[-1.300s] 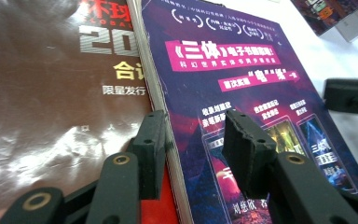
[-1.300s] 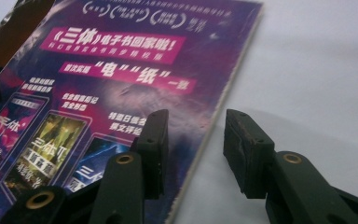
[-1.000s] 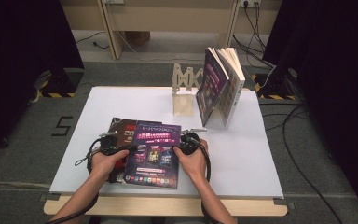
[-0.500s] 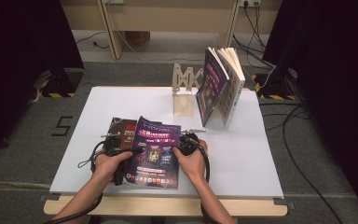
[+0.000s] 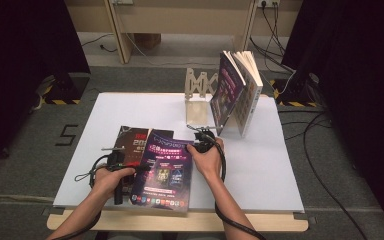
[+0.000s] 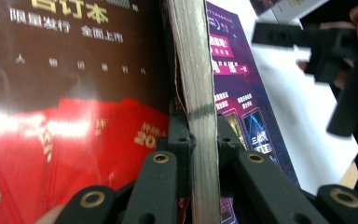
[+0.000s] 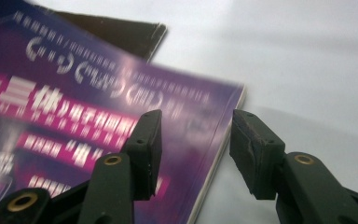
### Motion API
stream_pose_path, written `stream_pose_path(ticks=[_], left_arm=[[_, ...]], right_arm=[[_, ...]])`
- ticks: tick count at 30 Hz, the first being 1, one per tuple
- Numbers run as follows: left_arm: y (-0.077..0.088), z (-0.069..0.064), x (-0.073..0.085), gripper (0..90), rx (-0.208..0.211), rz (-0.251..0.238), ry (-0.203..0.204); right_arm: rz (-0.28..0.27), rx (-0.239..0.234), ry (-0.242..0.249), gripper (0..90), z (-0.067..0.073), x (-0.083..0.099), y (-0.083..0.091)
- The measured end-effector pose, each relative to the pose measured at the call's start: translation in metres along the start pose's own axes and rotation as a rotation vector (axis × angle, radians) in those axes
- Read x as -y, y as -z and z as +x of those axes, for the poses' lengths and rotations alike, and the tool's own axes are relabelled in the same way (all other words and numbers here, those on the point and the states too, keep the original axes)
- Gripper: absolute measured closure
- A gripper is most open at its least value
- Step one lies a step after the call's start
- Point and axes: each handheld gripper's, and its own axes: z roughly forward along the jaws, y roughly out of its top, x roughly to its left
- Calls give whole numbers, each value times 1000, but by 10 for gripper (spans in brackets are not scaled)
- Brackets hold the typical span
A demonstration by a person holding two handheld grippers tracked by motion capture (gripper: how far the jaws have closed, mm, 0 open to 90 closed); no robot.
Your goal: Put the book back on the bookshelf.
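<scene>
Lower centre of the high view: purple magazine [image 5: 163, 172] has swung from lying crosswise to lengthwise on the tabletop [image 5: 270, 165], overlapping the dark red magazine [image 5: 132, 142]. Left gripper [image 5: 141, 167] at its left edge, right gripper [image 5: 196, 134] at its top right corner.
Left gripper view: fingers [image 6: 179, 140] just closed, now clamped on the purple magazine's page edge [image 6: 198, 93].
Right gripper view: fingers [image 7: 144, 140] just opened, apart, straddling the corner [image 7: 223, 100] without pressing. Looks like a handover; left now carries it alone.
</scene>
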Motion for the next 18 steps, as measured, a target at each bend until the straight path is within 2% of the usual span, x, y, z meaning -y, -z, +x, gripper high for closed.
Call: stream_pose_path(ticks=[3, 9, 18], left_arm=[[3, 1, 4, 814, 6, 5, 4], [3, -1, 8, 810, -6, -16, -7], [3, 1, 11, 803, -7, -25, -3]], right_arm=[[2, -20, -8, 526, -2, -7, -5], [8, -38, -29, 520, -3, -14, -13], [10, -34, -52, 516, -10, -16, -14]])
